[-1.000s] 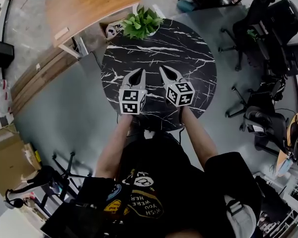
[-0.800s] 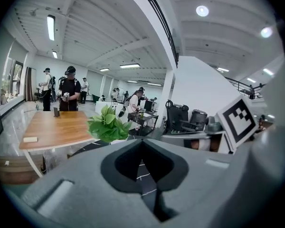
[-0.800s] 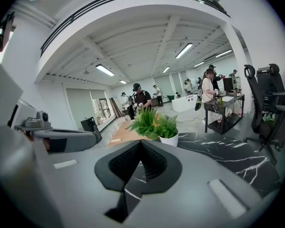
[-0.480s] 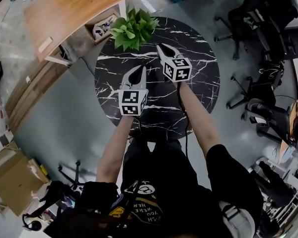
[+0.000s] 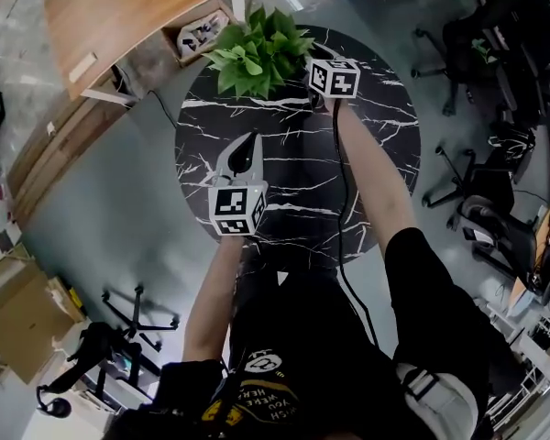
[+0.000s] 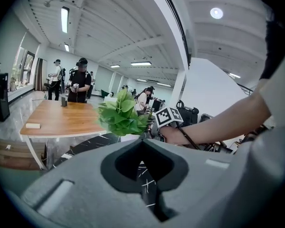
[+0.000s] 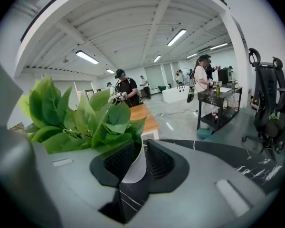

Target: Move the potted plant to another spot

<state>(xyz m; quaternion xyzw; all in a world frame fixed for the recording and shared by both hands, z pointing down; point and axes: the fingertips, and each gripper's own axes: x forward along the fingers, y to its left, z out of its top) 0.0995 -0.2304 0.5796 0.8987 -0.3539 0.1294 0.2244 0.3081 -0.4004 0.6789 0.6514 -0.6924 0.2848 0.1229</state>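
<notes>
One potted plant [image 5: 261, 53] is sitting at the far edge of the round black marble table [image 5: 367, 154], on the side nearest the wooden desk [image 5: 137, 7]. You are stretching your right arm right across the table to reach it. Your right gripper [image 7: 140, 145] is pinching the pot's white wall [image 7: 132, 167] between its jaws, apparently with one ribbed pad inside the rim and the other outside. In my judgement you are taking the rim because the leaves [image 7: 80, 120] are spreading wider than the pot and covering it from above. Whether the pot is leaving the marble, no view is showing.

Your left gripper [image 5: 246, 147] is hovering over the near half of the table, well apart from the plant. Its jaws are together at the tips and are holding nothing; only marble is showing through the hollow between them. You are likely keeping it back so the carrying arm has free room.

From the head view, foliage is hiding the right jaws and only the marker cube is showing. The right gripper view alone is showing the grip. The left gripper view is giving a side look at your right hand [image 6: 173, 134] beside the foliage. Only the head view is showing the marble where the pot could go.
</notes>
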